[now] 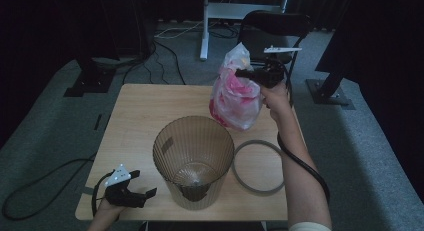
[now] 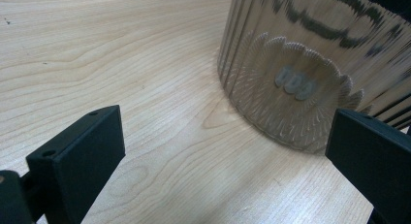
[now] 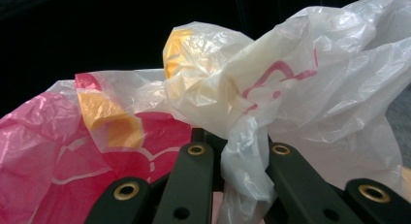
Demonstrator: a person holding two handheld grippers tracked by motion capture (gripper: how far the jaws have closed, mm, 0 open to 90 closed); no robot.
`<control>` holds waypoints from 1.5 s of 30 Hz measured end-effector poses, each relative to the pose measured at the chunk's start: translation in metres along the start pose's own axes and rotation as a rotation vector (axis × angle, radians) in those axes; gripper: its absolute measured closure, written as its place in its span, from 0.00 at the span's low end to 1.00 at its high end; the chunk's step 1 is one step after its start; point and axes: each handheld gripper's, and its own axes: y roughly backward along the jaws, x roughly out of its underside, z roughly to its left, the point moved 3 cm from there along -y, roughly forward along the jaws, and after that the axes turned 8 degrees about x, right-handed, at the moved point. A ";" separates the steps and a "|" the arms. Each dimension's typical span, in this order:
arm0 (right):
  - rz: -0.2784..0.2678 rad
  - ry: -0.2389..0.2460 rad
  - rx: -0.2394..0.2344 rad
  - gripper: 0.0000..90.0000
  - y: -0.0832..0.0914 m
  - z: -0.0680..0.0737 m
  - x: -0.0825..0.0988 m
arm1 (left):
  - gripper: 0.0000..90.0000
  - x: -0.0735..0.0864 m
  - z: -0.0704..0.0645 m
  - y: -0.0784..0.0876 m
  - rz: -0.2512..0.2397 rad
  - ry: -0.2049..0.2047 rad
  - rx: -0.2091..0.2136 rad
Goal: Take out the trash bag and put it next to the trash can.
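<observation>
We see the right gripper (image 1: 248, 73) above the surface's far right corner — its jaws pinch a plastic bag (image 1: 234, 95). The left gripper (image 1: 142, 194), jaws wide, rests near the front left corner — beside the ribbed bin (image 1: 193, 156).

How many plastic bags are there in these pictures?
1: the plastic bag hangs from the right gripper above the table's far right, beyond the bin.
</observation>
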 end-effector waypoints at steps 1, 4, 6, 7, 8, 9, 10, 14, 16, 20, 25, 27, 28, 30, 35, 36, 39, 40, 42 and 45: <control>0.007 -0.003 0.002 0.96 -0.003 -0.002 0.004 | 0.01 0.000 0.000 0.000 -0.001 0.004 0.006; 0.021 -0.027 0.004 0.96 -0.011 -0.008 0.016 | 0.01 0.001 0.000 -0.001 -0.001 0.014 0.024; 0.030 -0.047 0.013 0.96 -0.017 -0.013 0.024 | 0.01 0.001 -0.001 -0.002 0.001 0.015 0.036; 0.034 -0.055 0.013 0.96 -0.019 -0.014 0.027 | 0.01 0.001 -0.001 -0.002 0.000 0.012 0.040; 0.037 -0.063 0.012 0.96 -0.021 -0.016 0.031 | 0.01 0.002 -0.001 -0.003 0.002 0.011 0.041; 0.044 -0.071 0.015 0.96 -0.024 -0.019 0.035 | 0.01 0.002 -0.002 -0.003 0.008 0.007 0.039; 0.049 -0.077 0.018 0.96 -0.026 -0.021 0.039 | 0.01 0.002 -0.002 -0.004 0.014 0.004 0.036; 0.069 -0.118 0.022 0.96 -0.037 -0.029 0.056 | 0.01 0.003 -0.002 -0.006 0.022 0.010 0.043; 0.079 -0.133 0.030 0.96 -0.041 -0.032 0.063 | 0.01 0.003 -0.002 -0.007 0.025 0.011 0.048; 0.093 -0.164 0.031 0.95 -0.047 -0.037 0.077 | 0.01 0.003 -0.003 -0.008 0.032 0.005 0.050; 0.121 -0.182 0.043 0.76 -0.051 -0.039 0.086 | 0.01 0.003 -0.003 -0.008 0.033 0.005 0.053; 0.130 -0.184 0.051 0.64 -0.050 -0.038 0.085 | 0.01 0.003 -0.003 -0.009 0.033 0.009 0.054; 0.131 -0.192 0.046 0.58 -0.049 -0.038 0.085 | 0.01 0.003 -0.003 -0.009 0.034 0.010 0.056; 0.127 -0.202 0.053 0.49 -0.046 -0.037 0.083 | 0.01 0.003 -0.004 -0.009 0.036 0.005 0.060; 0.123 -0.214 0.064 0.28 -0.038 -0.038 0.082 | 0.01 0.002 -0.004 -0.009 0.036 0.004 0.060; 0.125 -0.216 0.070 0.25 -0.037 -0.039 0.082 | 0.01 0.002 -0.003 -0.009 0.036 0.004 0.060; 0.122 -0.223 0.096 0.19 -0.031 -0.042 0.085 | 0.01 0.002 -0.003 -0.009 0.035 0.008 0.061; 0.124 -0.231 0.095 0.17 -0.030 -0.044 0.086 | 0.01 0.002 -0.003 -0.009 0.035 0.008 0.062; 0.119 -0.238 0.111 0.15 -0.025 -0.046 0.087 | 0.01 0.002 -0.004 -0.009 0.035 0.008 0.063; 0.108 -0.246 0.119 0.13 -0.018 -0.048 0.087 | 0.01 0.002 -0.005 -0.009 0.034 0.012 0.066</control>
